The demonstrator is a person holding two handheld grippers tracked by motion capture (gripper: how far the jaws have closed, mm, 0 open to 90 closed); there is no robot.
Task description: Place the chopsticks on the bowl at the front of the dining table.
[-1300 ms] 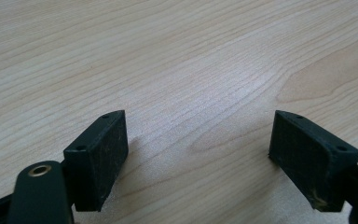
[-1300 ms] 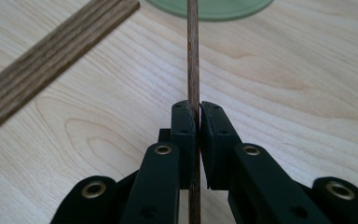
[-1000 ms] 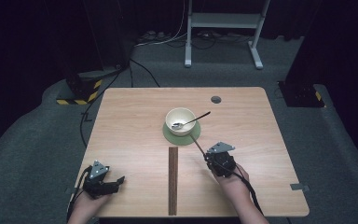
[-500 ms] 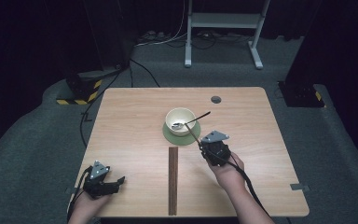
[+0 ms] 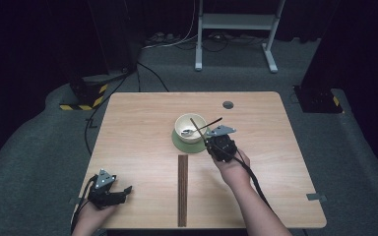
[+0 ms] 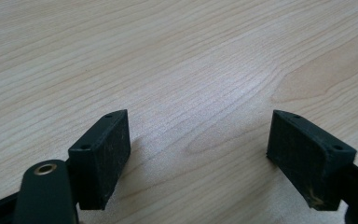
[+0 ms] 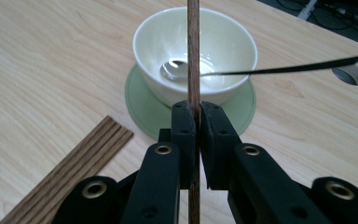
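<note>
Dark room, grey carpet floor point(image 5: 39, 147), light wooden table point(image 5: 142, 113), white metal stand point(image 5: 236, 22) at the far side, cables point(image 5: 172, 39) trailing around.

The right gripper point(image 5: 207, 141) holds 1 chopstick point(image 5: 197, 129) over the bowl point(image 5: 190, 128).

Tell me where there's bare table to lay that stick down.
Free: the wide strip left of the bowl and the row of sticks, and the right side toward the table edge. Crowded: around the bowl, saucer and spoon.
</note>
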